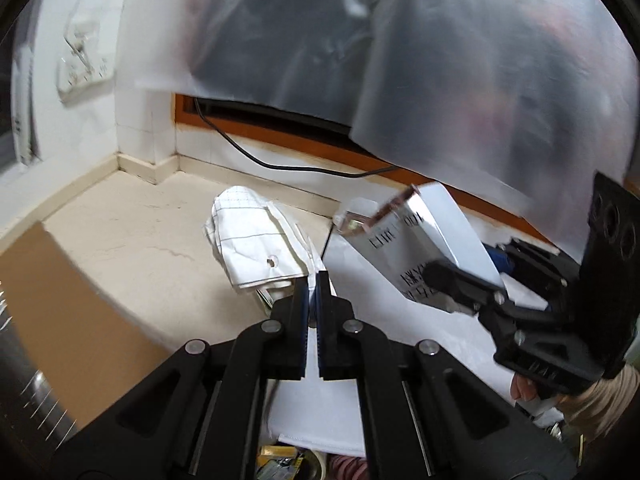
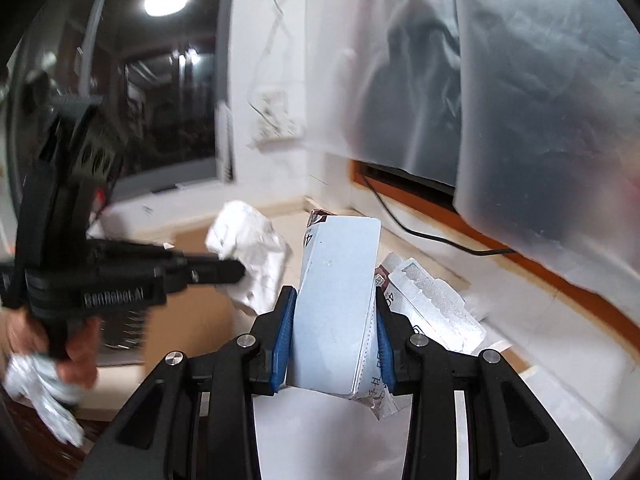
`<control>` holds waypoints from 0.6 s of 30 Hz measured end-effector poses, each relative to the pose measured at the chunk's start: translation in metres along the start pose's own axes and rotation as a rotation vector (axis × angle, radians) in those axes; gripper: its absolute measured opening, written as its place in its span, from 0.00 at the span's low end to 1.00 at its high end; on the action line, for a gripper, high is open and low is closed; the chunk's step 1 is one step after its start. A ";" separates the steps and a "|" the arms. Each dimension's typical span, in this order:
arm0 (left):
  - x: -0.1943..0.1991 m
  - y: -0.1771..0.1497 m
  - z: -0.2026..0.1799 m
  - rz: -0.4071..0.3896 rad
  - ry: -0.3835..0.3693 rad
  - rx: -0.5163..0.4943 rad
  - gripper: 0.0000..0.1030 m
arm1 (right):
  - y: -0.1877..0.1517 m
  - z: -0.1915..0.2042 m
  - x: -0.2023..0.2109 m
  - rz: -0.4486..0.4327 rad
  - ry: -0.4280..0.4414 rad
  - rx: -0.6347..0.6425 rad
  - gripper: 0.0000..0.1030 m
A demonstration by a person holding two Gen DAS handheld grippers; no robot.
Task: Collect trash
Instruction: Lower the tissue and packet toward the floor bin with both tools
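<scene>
The right gripper (image 2: pixel 334 334) fingers clamp a flattened white carton (image 2: pixel 338 304); left gripper (image 1: pixel 312 300) fingers pinch crumpled white paper (image 1: pixel 256 240). Keep both grips firm.

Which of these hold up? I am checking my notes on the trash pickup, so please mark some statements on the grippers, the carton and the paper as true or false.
1. The right gripper is clamped on a pale blue-white flattened carton. True.
2. The left gripper stands wide open. False: its blue-padded fingers are almost together, with no clear object seen between them in its own view.
3. A crumpled white gridded paper lies on the cream surface ahead of the left gripper. True.
4. The thin black cable is red. False: it is black, running along the wall base.
5. The carton lies flat on the surface. False: it is held up in the gripper.
</scene>
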State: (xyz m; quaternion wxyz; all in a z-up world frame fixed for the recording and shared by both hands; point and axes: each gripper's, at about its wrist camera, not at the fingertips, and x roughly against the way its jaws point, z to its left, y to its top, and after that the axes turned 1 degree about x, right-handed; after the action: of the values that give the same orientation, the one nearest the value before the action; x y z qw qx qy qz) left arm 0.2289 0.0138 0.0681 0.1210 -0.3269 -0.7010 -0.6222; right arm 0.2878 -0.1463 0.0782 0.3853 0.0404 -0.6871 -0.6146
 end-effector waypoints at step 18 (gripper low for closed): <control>0.148 -0.185 -0.021 -0.027 0.120 -0.035 0.01 | -0.139 0.145 0.154 0.073 0.163 -0.179 0.35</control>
State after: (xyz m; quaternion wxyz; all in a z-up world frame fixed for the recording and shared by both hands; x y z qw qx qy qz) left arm -0.0011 0.0371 0.0110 0.1486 -0.2816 -0.6857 -0.6545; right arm 0.0381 -0.1429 0.0381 0.4641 0.0306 -0.5967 -0.6539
